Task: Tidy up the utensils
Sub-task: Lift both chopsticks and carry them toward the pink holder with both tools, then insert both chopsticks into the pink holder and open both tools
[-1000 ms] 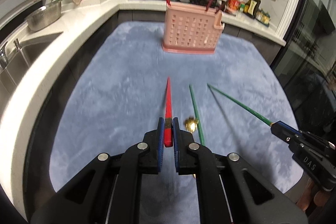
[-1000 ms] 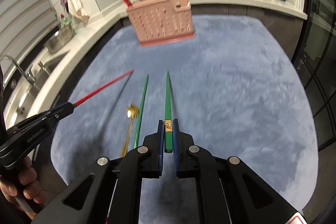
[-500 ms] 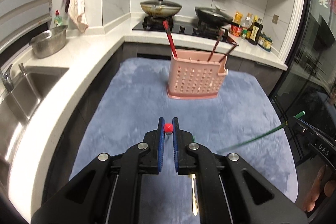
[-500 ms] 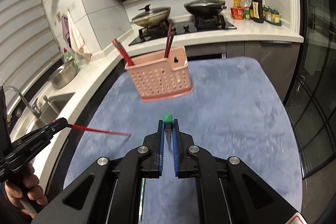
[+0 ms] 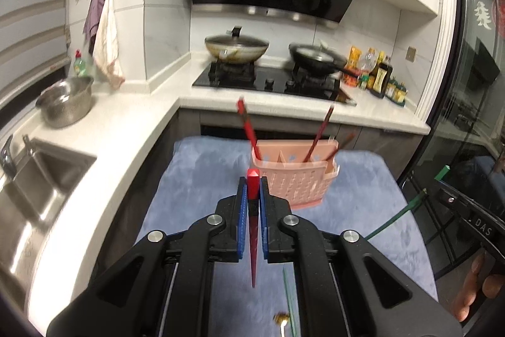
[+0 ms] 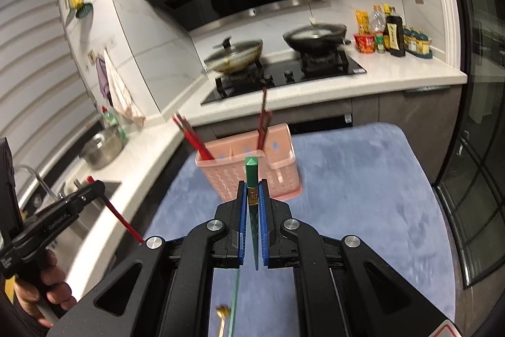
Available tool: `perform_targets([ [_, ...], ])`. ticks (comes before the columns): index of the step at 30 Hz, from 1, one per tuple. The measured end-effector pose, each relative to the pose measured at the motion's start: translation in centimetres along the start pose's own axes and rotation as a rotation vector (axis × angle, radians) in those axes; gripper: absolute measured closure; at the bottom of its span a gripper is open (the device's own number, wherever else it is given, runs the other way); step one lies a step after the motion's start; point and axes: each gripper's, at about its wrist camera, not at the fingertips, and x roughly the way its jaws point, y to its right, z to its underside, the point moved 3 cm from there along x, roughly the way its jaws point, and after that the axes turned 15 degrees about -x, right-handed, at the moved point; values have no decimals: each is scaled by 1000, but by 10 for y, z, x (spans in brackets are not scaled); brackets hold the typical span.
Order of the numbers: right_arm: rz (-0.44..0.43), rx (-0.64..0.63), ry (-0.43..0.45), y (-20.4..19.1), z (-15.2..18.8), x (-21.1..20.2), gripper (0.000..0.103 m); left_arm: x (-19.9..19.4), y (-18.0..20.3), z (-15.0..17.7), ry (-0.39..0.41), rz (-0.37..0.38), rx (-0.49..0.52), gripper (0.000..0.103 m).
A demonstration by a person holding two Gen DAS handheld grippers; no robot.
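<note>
While the left claw clamps a red chopstick and the right claw clamps a green chopstick, both thick ends up, the pink utensil basket stands beyond them on the blue-covered desk.

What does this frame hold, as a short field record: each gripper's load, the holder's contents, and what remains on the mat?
left gripper: shut on a red chopstick, thick end up, tip hanging down
right gripper: shut on a green chopstick, thick end up
pink perforated plastic utensil holder: upright on the blue plush mat; red chopsticks in its left compartment, darker ones further right
left on mat: a second green chopstick and a gold spoon
</note>
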Motion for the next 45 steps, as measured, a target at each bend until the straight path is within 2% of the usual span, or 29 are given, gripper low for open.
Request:
perform_targets([
  [11,-26,15,129,9,-95,38,96,16,41,-95,151,88,-17,96],
  [17,-11,15,157,18,-129,68,96,45,50,-127,203,101,-29,96],
  [22,5,8,132,24,-135,99,96,82,45,-126,155,89,-56,96],
  [29,7,-1,53,25,-118,137,96,115,36,-109,97,53,-69,96],
  [37,3,-4,-14,23,-98,161,96,136,27,-95,49,33,-80,96],
  [43,12,-5,-34,24,-92,167,95,147,20,-87,16,17,-93,95],
  [45,15,-3,-34,24,-91,167,91,147,18,-86,14,13,-100,95],
])
